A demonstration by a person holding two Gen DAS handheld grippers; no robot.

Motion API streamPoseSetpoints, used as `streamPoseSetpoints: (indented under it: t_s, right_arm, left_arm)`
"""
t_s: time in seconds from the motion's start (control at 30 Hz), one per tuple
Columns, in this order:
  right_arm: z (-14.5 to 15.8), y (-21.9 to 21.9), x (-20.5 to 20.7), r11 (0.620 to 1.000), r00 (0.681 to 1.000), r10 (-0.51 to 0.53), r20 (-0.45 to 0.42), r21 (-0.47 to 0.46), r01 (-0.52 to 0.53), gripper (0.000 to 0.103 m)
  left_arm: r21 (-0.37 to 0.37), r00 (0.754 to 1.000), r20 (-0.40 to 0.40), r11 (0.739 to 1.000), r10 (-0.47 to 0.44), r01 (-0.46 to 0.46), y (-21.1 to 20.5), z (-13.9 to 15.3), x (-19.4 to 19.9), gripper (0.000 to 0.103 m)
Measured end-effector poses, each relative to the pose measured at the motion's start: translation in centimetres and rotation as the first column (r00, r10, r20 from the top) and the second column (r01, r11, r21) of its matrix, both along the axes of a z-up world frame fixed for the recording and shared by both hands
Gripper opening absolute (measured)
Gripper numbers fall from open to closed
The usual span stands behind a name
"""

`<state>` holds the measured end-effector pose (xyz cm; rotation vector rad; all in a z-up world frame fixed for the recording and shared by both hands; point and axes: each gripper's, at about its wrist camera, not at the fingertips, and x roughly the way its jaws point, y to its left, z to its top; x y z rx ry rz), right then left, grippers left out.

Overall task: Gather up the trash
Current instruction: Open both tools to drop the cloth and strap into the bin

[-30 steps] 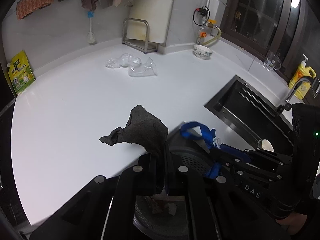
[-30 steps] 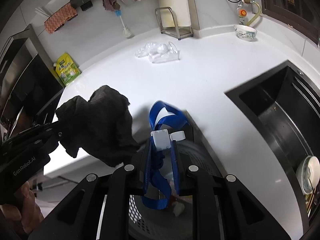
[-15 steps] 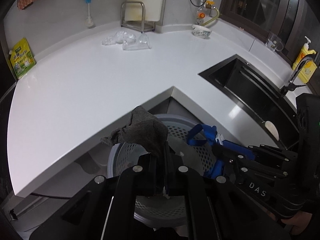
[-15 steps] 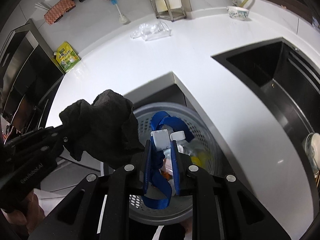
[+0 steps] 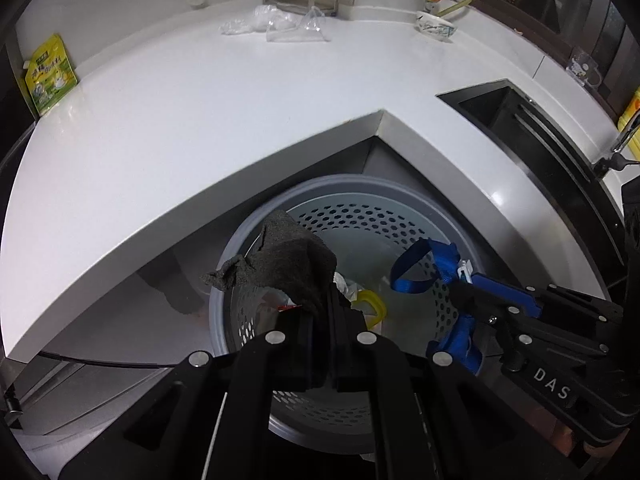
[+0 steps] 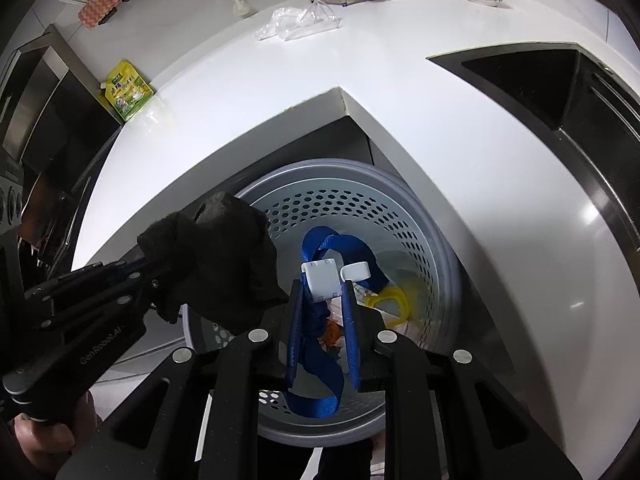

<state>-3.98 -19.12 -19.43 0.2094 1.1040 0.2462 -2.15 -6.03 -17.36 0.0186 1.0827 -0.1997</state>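
My left gripper (image 5: 320, 312) is shut on a dark grey rag (image 5: 288, 264) and holds it over the left side of a grey perforated trash basket (image 5: 400, 196). The rag also shows in the right wrist view (image 6: 216, 256). My right gripper (image 6: 324, 292) is shut on a blue strap with a white clip (image 6: 320, 284), held above the basket (image 6: 436, 232). The strap shows in the left wrist view too (image 5: 424, 264). Crumpled paper and a yellow ring (image 6: 390, 298) lie inside the basket.
The basket stands on the floor in the inner corner of a white L-shaped counter (image 5: 200, 120). Clear plastic bags (image 5: 280, 26), a green pouch (image 5: 50, 74) and a bowl (image 5: 436, 26) sit on the counter. A black sink (image 6: 560, 92) is at right.
Both grippers moved back from over the counter and down, with rag and strap still held. The basket, first mostly hidden by the counter edge, is now fully below them.
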Motion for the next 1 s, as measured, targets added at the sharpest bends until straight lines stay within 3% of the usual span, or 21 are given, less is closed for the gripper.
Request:
streamPoseSetpoints:
  t_s: [0.3, 0.4, 0.47, 0.53, 0.6, 0.77, 1.0]
  right_arm:
    - [-0.4, 0.6, 0.7, 1.000, 1.000, 0.019, -0.020, -0.015, -0.019, 0.020]
    - [-0.2, 0.7, 0.7, 0.999, 1.000, 0.020, -0.019, -0.025, -0.021, 0.032]
    - [-0.1, 0.6, 0.6, 0.999, 1.000, 0.016, -0.015, -0.029, -0.016, 0.045]
    - [-0.2, 0.5, 0.6, 0.999, 1.000, 0.014, -0.011, -0.033, -0.015, 0.046]
    - [-0.2, 0.4, 0.5, 0.999, 1.000, 0.012, -0.011, -0.040, -0.013, 0.047]
    - [-0.2, 0.0, 0.1, 0.999, 1.000, -0.003, -0.015, -0.039, 0.002, 0.054]
    - [0.2, -0.1, -1.0, 0.998, 1.000, -0.004, -0.010, -0.057, 0.004, 0.059]
  left_arm:
    - [0.016, 0.998, -0.055, 0.999, 0.035, -0.035, 0.7, -1.5, 0.5, 0.008]
    - [0.018, 0.997, -0.065, 0.999, 0.049, -0.048, 1.0, -1.6, 0.6, 0.009]
    - [0.023, 0.996, -0.067, 0.998, 0.059, -0.057, 1.3, -1.5, 0.5, 0.019]
    - [0.029, 0.996, -0.058, 0.997, 0.074, -0.072, 1.6, -1.3, 0.4, 0.052]
    - [0.019, 0.995, -0.038, 0.996, 0.091, -0.090, 2.0, -0.8, 0.1, 0.065]
    - [0.030, 0.993, -0.043, 0.994, 0.107, -0.106, 2.4, -0.6, -0.1, 0.070]
    - [0.053, 0.989, -0.050, 0.989, 0.137, -0.135, 2.7, 0.1, -0.3, 0.087]
